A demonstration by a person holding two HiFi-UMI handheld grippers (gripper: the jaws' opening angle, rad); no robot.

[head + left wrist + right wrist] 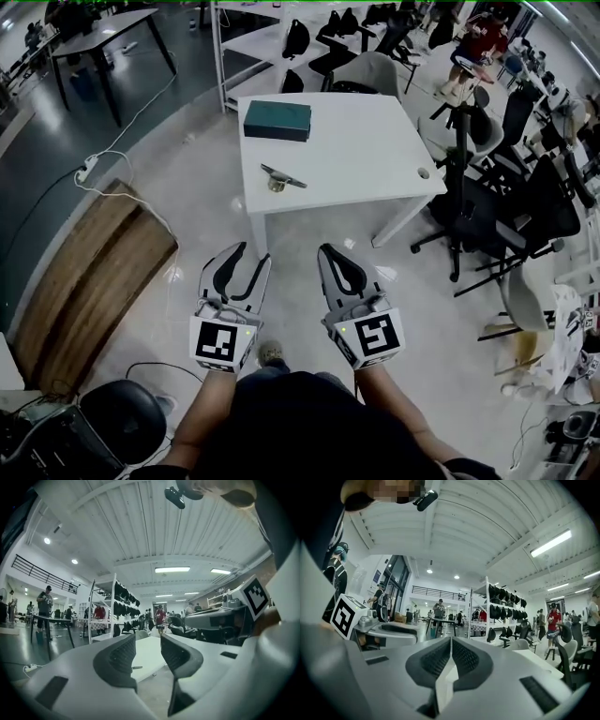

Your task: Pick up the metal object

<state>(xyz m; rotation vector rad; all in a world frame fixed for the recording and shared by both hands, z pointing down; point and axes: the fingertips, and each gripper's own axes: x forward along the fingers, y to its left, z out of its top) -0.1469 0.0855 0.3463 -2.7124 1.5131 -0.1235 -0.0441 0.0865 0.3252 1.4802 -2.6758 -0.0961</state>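
Note:
The metal object [281,177], a flat silvery piece with a small round part under it, lies near the front left of a white table [366,155]. Behind it on the table rests a dark teal box [277,120]. Both grippers hang over the floor well short of the table, side by side. My left gripper [251,255] is open with nothing between its pads. My right gripper [326,251] is shut and empty. In the left gripper view the left gripper [147,641] frames the table edge and the metal object [137,667] far ahead. The right gripper [450,641] shows its pads pressed together.
Black office chairs [487,206] crowd the table's right side. A wooden panel [89,281] lies on the floor at left, with a white cable and power strip [89,169] beyond it. A black stool [122,417] stands near my left. A shelf rack [272,37] rises behind the table.

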